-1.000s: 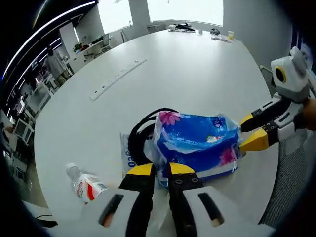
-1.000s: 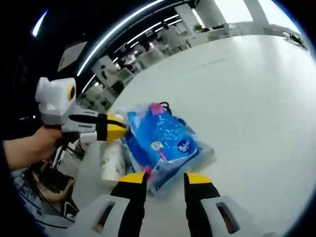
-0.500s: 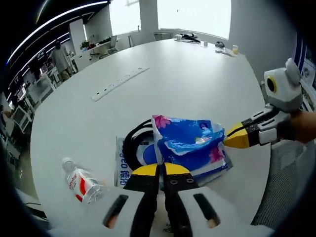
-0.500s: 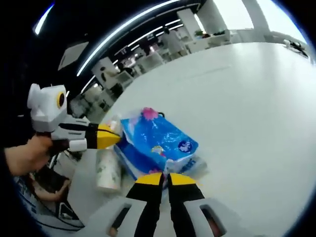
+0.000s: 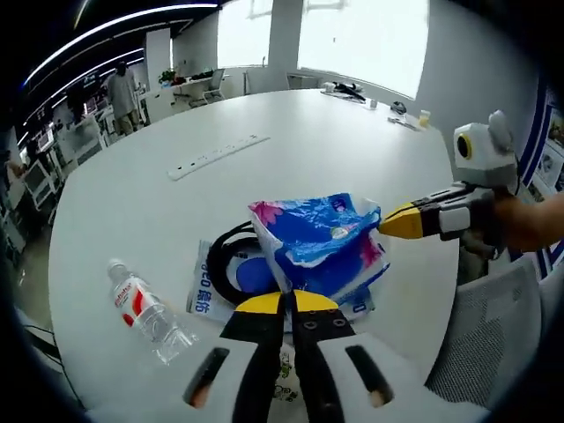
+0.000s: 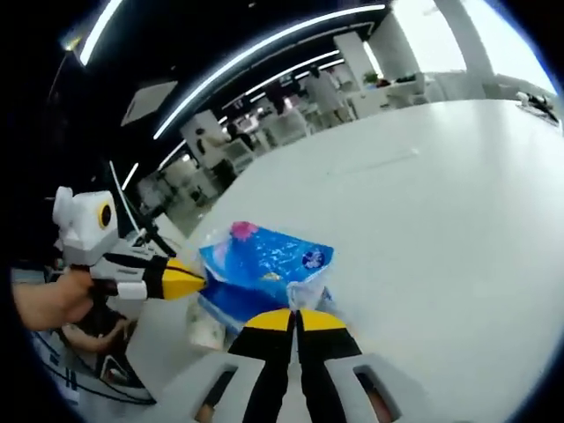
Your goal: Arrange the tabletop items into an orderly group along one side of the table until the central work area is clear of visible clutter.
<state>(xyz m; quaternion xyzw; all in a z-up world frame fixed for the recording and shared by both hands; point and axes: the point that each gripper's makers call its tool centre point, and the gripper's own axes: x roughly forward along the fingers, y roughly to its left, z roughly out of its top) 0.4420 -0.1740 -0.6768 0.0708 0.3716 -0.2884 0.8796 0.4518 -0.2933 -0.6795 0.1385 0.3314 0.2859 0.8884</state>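
Observation:
A blue tissue pack in clear plastic wrap hangs between both grippers, just above the white table. My left gripper is shut on the wrap at the pack's near end. The right gripper comes in from the right, shut on the wrap's far corner. In the right gripper view my right gripper pinches the clear wrap of the tissue pack, and the left gripper holds the opposite end. Under the pack lie a black cable loop and a flat blue-and-white packet.
A water bottle lies on its side near the table's edge at left. A white power strip sits mid-table, small items at the far end. A grey mesh chair stands at right. A patterned roll lies below the pack.
Both grippers went from open around the pack's ends to shut on its wrap. The pack has come up off the table between them.

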